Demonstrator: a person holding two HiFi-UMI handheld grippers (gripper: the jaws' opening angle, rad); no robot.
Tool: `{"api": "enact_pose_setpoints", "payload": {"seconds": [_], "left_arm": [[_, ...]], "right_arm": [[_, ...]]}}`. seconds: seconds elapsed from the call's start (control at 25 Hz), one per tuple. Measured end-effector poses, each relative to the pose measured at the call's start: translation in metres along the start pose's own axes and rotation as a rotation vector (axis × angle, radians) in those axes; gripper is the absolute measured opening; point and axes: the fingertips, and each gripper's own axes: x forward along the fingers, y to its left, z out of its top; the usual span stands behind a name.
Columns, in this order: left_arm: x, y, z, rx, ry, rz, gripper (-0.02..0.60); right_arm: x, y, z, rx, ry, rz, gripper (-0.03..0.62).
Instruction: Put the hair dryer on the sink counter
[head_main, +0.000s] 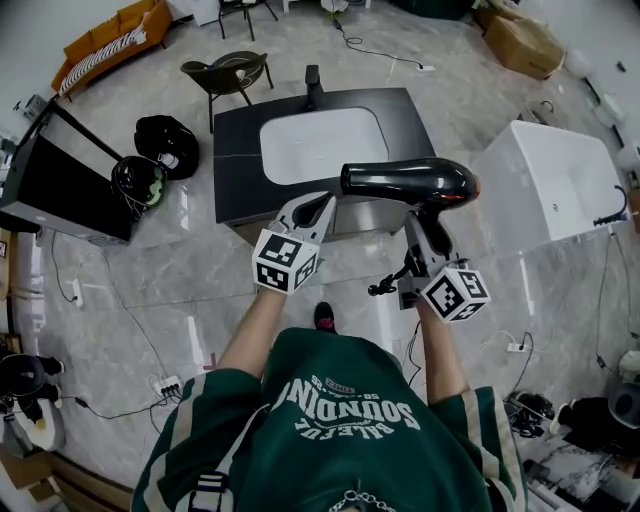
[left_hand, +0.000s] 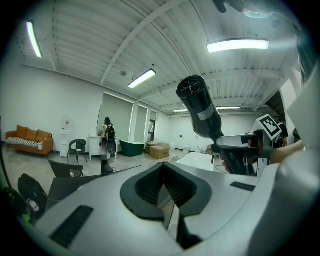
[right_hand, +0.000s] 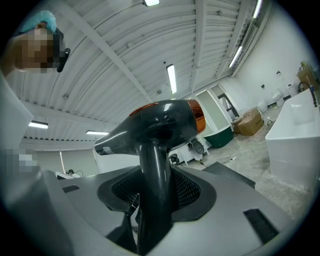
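The black hair dryer (head_main: 410, 183) with an orange rear ring hangs in the air just in front of the dark sink counter (head_main: 235, 140), nozzle pointing left. My right gripper (head_main: 428, 228) is shut on its handle from below. In the right gripper view the handle (right_hand: 156, 180) fills the gap between the jaws. My left gripper (head_main: 316, 208) is beside the nozzle, shut and holding nothing. In the left gripper view its jaws (left_hand: 164, 172) meet at the tips, with the dryer (left_hand: 200, 112) up to the right. The counter holds a white basin (head_main: 320, 145) and a black faucet (head_main: 312, 85).
A white bathtub (head_main: 555, 180) stands to the right of the counter. Behind the counter is a dark chair (head_main: 230, 72), with black bags (head_main: 160, 150) to its left. A dark cabinet (head_main: 60, 185) is at far left. Cables and power strips lie on the marble floor (head_main: 160, 290).
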Motion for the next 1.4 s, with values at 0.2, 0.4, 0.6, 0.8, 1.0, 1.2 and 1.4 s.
{"api": "enact_pose_setpoints", "payload": {"seconds": [0.2,0.4,0.6,0.8,1.0,1.2,1.4], "left_arm": [[0.016,0.024,0.003,-0.003,-0.001,-0.005,0.011],[0.028,0.043,0.001,-0.011,0.000,-0.005,0.011],[0.048,0.052,-0.006,-0.021,0.015,-0.012,0.011],[0.081,0.063,-0.003,-0.013,0.022,-0.020,0.011],[0.119,0.081,0.002,-0.013,0.032,-0.013,0.011],[0.160,0.099,0.010,-0.013,0.033,-0.001,0.011],[0.204,0.116,0.020,-0.021,0.041,0.021,0.011]], "right_arm": [[0.028,-0.005,0.005,-0.008,-0.003,-0.006,0.209],[0.048,-0.012,0.005,-0.011,0.000,-0.011,0.209],[0.064,-0.027,0.008,-0.011,-0.005,-0.021,0.209],[0.088,-0.050,0.018,-0.023,-0.007,-0.022,0.209],[0.116,-0.084,0.027,-0.026,-0.001,-0.034,0.209],[0.147,-0.114,0.042,-0.020,0.002,-0.023,0.209],[0.183,-0.147,0.059,-0.021,0.025,-0.006,0.209]]}}
